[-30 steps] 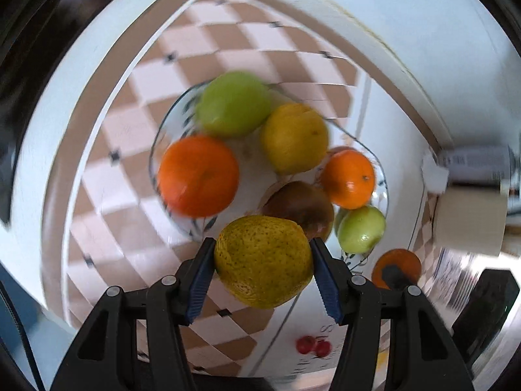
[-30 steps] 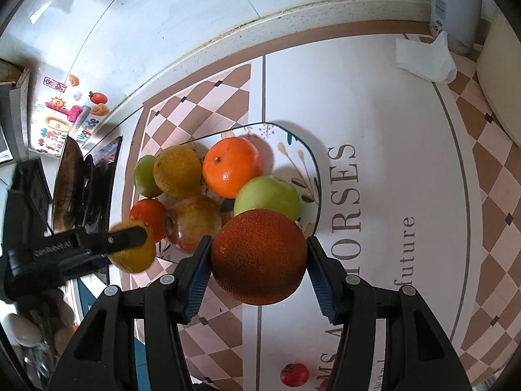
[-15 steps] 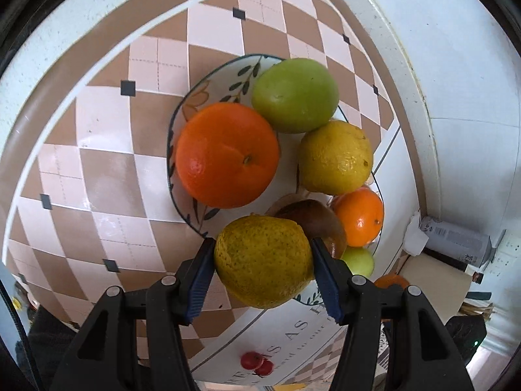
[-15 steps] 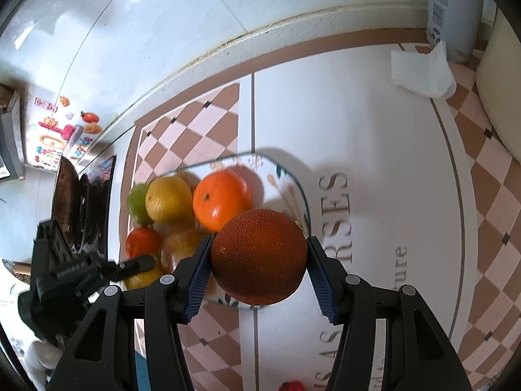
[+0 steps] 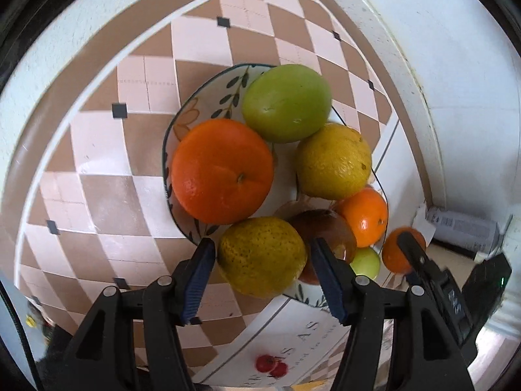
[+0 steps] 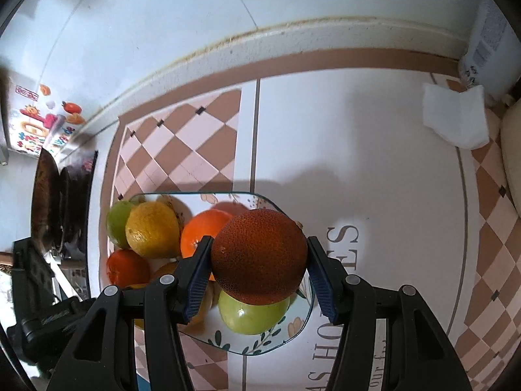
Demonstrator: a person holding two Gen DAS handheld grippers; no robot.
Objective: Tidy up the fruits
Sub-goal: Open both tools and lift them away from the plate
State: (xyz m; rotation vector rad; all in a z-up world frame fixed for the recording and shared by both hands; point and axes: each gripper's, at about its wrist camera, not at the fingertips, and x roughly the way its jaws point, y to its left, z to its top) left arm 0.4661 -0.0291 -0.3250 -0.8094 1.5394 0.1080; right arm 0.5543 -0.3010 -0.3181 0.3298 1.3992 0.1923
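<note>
A floral plate holds several fruits: a big orange, a green apple, a yellow citrus, a small orange and a brown fruit. My left gripper is shut on a yellow-green citrus at the plate's near rim. My right gripper is shut on a dark orange, held above the plate over a green apple. The right gripper and its dark orange also show in the left wrist view.
The plate stands on a checkered and white printed mat against a white wall. A white tissue and a white canister lie at the far right. A dark stove area is at the left.
My left gripper has moved in lower over the plate's near rim with its citrus. My right gripper has moved over the plate, its dark orange now above the green apple.
</note>
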